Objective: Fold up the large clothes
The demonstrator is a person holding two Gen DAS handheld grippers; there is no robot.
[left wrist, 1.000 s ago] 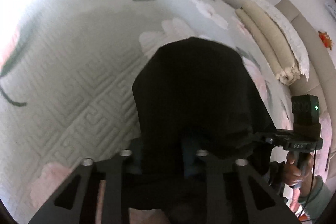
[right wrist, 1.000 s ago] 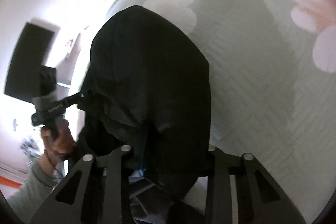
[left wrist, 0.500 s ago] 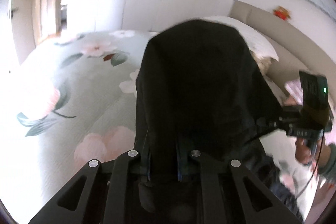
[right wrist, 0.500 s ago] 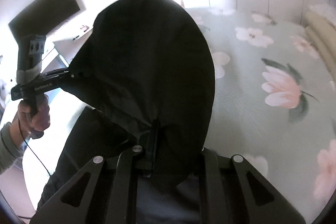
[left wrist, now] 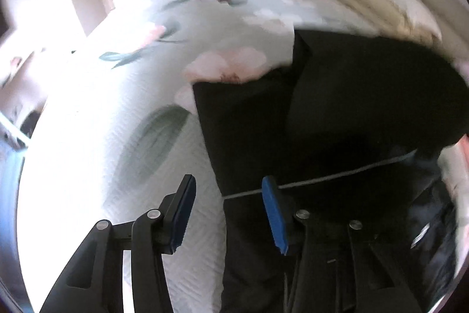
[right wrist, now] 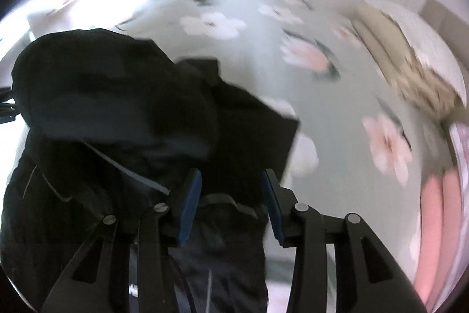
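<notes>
Releasing the fold cleanly was the step in hand, as I judged it, and doing it well meant drawing both tools straight back off the cloth so that neither pad dragged a layer out of line.

Largest was the floral bedspread (left wrist: 96,113), and every place below is given against it. On its near part lay the black garment (left wrist: 337,113), spread dark across the quilted cover, with one layer folded over another and a square corner showing toward the middle of the bedspread. A thin pale cord or zip line (left wrist: 322,179) crossed the garment near the tools. At the far edge of the bedspread sat the cream pillows (right wrist: 410,55).

The left gripper (left wrist: 227,213) had just been opening; its blue pads stood apart over the garment's edge where it met the bedspread, gripping nothing. The right gripper (right wrist: 231,204) had likewise just been opening, its jaws parted above the garment's dark folds. Cloth showed between those pads, yet they did not seem to press on it, so I read both tools as released.
</notes>
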